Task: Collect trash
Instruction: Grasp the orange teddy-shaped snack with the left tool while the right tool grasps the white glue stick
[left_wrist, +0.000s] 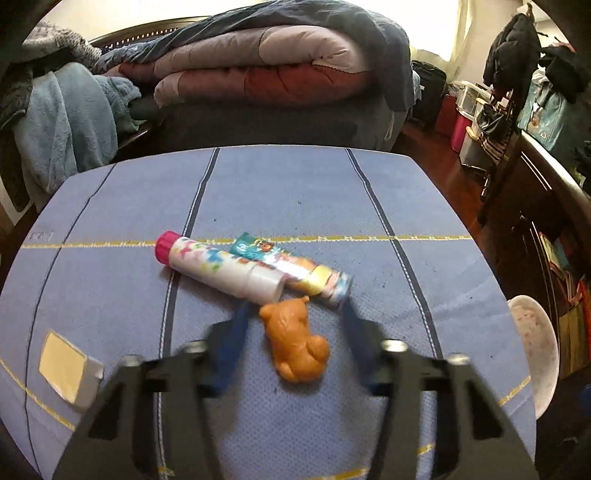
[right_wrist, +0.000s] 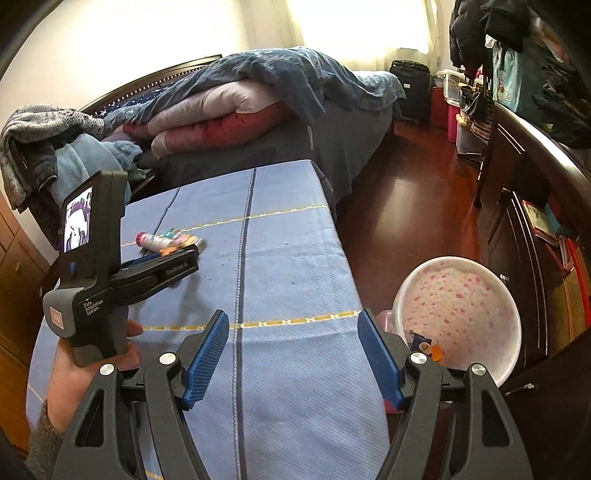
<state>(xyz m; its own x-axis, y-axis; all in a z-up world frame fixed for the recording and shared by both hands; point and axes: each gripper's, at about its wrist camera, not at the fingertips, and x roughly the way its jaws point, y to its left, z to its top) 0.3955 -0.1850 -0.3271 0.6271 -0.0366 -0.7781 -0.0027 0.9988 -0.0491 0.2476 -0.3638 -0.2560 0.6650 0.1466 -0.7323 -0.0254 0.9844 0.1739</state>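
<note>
An orange crumpled piece (left_wrist: 295, 343) lies on the blue tablecloth (left_wrist: 295, 192) between the blurred fingers of my left gripper (left_wrist: 293, 308). The fingers stand a little off both its sides, so the gripper is open. Just beyond the tips lie a white tube with a pink cap (left_wrist: 221, 266) and a colourful tube (left_wrist: 295, 266), side by side. In the right wrist view my left gripper (right_wrist: 195, 253) points down at that same pile (right_wrist: 170, 238). My right gripper (right_wrist: 292, 314) hangs open over the cloth with nothing between its fingers.
A white bowl with pink speckles (right_wrist: 458, 314) sits off the table's right edge, with small scraps (right_wrist: 430, 349) inside. A small white box (left_wrist: 70, 369) lies near the left front of the cloth. A bed with piled bedding (left_wrist: 258, 62) stands behind the table.
</note>
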